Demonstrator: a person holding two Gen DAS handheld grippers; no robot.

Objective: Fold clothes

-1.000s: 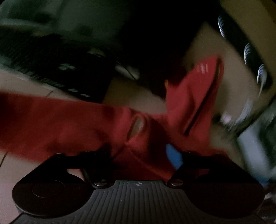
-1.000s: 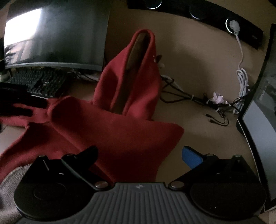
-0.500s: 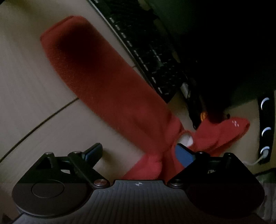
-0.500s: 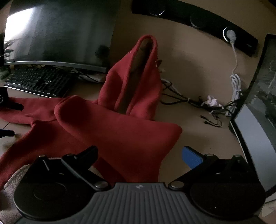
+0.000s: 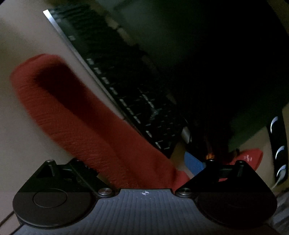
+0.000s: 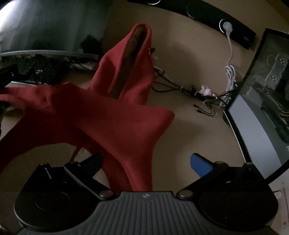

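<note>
Keyboard just beside red sleeve.

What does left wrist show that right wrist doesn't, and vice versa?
Left wrist only: the sleeve end-on, lying beside the keyboard, and the left tongs open around the red cloth.

Right wrist only: the hood standing up, a tangle of cables, a white plug in the power strip, a second monitor at the right, and the right tongs open.

Both: the same red garment on the tan desk.
</note>
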